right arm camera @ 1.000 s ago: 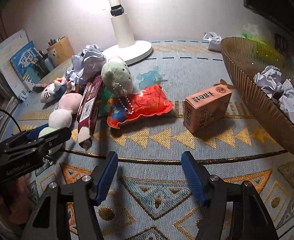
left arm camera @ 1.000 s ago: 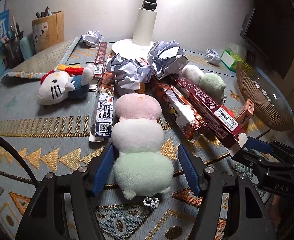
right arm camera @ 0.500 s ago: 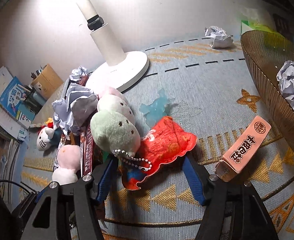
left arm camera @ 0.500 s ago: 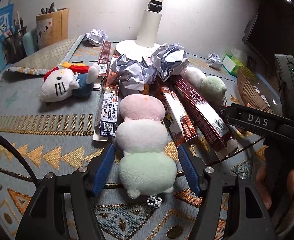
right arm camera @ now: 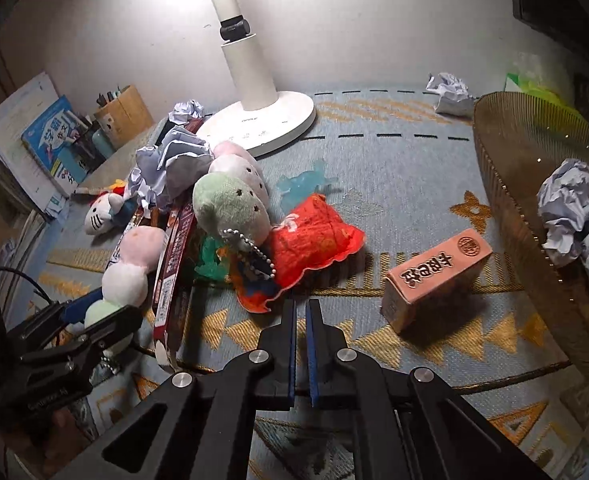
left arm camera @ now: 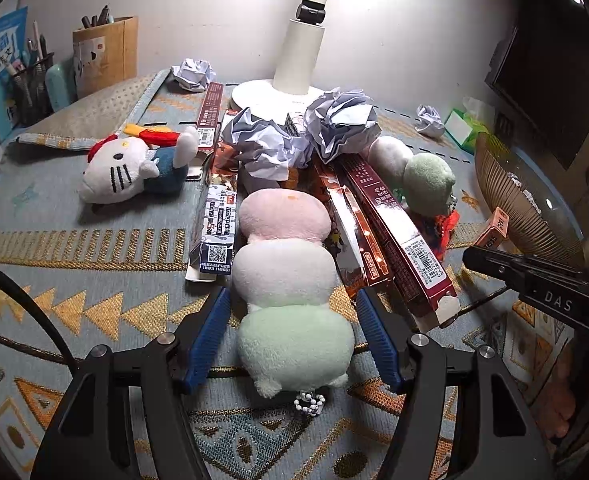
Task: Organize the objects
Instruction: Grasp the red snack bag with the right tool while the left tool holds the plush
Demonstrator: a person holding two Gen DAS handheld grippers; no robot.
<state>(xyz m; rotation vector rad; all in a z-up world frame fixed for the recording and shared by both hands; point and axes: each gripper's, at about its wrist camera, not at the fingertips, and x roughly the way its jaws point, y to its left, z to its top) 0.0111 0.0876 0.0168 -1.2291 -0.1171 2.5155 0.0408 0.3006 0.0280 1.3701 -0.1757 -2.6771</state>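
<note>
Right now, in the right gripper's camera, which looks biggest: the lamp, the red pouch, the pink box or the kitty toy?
1. White lamp
2. Red pouch
3. Pink box, almost the pouch's size, so unsure
4. Kitty toy, which may look small because it lies farther away

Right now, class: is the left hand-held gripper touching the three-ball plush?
Apart. Left wrist view: left hand-held gripper straddles the three-ball plush, carpet showing beside both pads.

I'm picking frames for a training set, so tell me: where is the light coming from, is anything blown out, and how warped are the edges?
Left wrist view: the white desk lamp lights the scene from above and glares on the wall behind; the dark monitor stays in shadow; corners are black from the fisheye. Right wrist view: the same glare beside the lamp column, the patterned tablecloth curves, and the brown ribbed bowl bulges at the edge.
</note>
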